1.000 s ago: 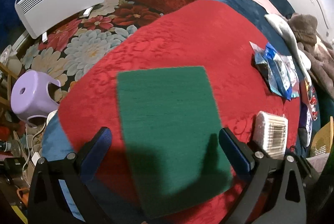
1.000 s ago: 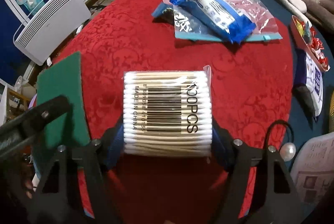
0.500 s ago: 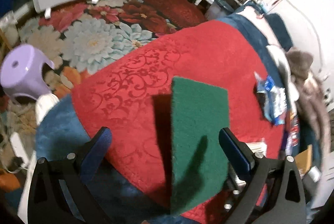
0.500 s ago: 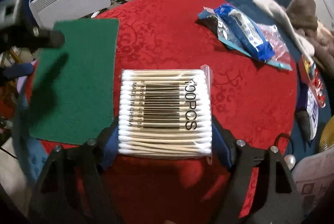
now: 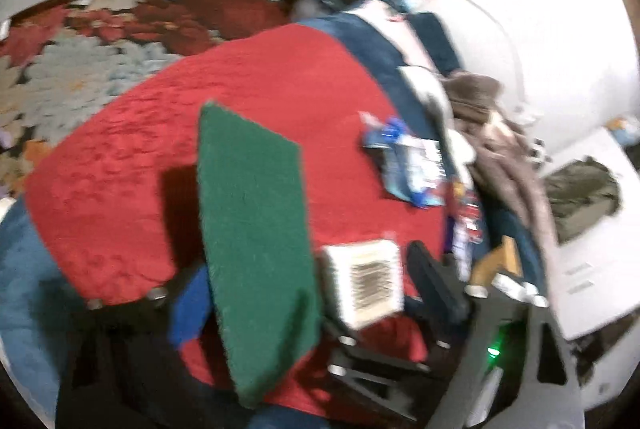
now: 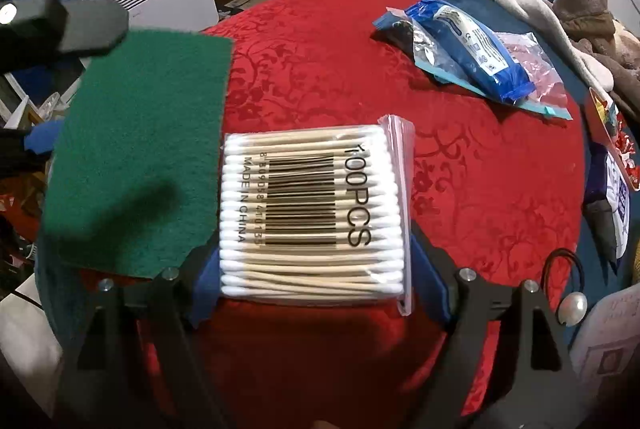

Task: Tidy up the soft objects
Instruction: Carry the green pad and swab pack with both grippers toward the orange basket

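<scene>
We find the right tongs (image 6: pixel 316 269) straddling the swab pack (image 6: pixel 312 213), jaws opening; whether the pads still bear on it we cannot tell. The pack lies near the table's (image 6: pixel 480 169) near edge, touching the green pad (image 6: pixel 136 149). The left tongs (image 5: pixel 256 309) are closing with the green pad between them, the pad tilted up off the table at its left edge; the view is blurred and a firm grip is not confirmed. Risks, in our judgement: the limp pad may slip out and drop off the edge; its swing may nudge the swab pack; the blue packets (image 6: pixel 472 49) near the far right edge stand well clear
</scene>
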Demonstrator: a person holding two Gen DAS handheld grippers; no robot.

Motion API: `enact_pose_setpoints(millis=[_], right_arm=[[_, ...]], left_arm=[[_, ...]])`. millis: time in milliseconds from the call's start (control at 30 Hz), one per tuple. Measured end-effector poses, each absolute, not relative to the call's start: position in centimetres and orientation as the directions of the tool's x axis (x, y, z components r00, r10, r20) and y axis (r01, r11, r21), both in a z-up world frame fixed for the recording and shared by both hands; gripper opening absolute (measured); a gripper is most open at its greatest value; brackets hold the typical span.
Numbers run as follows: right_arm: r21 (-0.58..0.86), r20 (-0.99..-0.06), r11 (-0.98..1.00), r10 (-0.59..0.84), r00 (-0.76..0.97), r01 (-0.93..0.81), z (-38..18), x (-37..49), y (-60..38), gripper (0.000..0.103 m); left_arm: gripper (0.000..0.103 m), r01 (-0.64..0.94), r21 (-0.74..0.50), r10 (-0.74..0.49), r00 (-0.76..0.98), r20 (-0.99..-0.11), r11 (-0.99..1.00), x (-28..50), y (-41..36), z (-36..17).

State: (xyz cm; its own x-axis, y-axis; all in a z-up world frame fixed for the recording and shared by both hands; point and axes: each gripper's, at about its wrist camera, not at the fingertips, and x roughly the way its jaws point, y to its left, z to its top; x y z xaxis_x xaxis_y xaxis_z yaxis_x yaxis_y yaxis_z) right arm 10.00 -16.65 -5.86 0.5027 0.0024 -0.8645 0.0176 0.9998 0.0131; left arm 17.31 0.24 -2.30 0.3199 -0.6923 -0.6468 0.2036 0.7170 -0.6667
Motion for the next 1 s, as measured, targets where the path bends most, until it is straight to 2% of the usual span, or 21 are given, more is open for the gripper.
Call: enact_pose_setpoints(millis=[67,133,200,267,300,333,433,500,800,1000], right_arm=[[0.022,-0.862,1.0,0.009,0.508,0.019,-5.9,9.8,-16.8,0.082],[0.03,-0.861,0.999,0.017,0.508,0.018,-5.9,9.9,-17.0,0.082],[0.04,-0.861,0.999,0.025,0.508,0.019,-5.9,10.0,-17.1,0.082],[0.047,-0.861,0.999,0.031,0.508,0.019,-5.9,10.0,-17.2,0.082],[0.05,-0.862,0.999,0.034,0.507,0.018,-5.9,10.1,-17.3,0.083],[0.053,-0.863,0.998,0.037,0.504,0.017,-5.8,10.2,-17.3,0.083],[0.068,-0.873,0.997,0.046,0.485,0.027,-5.6,10.3,-17.5,0.082],[0.082,-0.871,0.996,0.051,0.489,0.042,-5.2,10.2,-17.8,0.073],[0.2,-0.875,0.975,0.133,0.466,0.096,-3.6,8.2,-18.7,0.073],[0.182,-0.9,0.978,0.124,0.418,0.102,-3.1,7.1,-17.9,0.073]], left_arm=[[0.059,0.239,-0.702,-0.74,0.279,-0.612,0.671,17.4,-0.3,-2.1],[0.05,0.263,-0.659,-0.71,0.262,-0.654,0.704,17.4,-1.6,-2.2],[0.046,0.258,-0.569,-0.622,0.238,-0.746,0.781,17.8,-3.1,-3.3],[0.031,0.24,-0.531,-0.578,0.214,-0.788,0.813,18.1,-4.1,-4.5],[0.028,0.235,-0.517,-0.562,0.216,-0.798,0.823,18.1,-4.3,-4.8],[0.019,0.233,-0.498,-0.545,0.225,-0.808,0.835,18.1,-4.4,-4.8],[0.009,0.224,-0.482,-0.528,0.255,-0.81,0.847,17.9,-3.8,-4.3],[0.008,0.221,-0.449,-0.499,0.297,-0.814,0.866,17.5,-2.9,-3.4],[0.007,0.254,-0.224,-0.311,0.384,-0.869,0.941,14.4,-1.5,-1.4],[0.007,0.236,-0.17,-0.255,0.399,-0.881,0.957,12.7,-1.0,-1.2]])
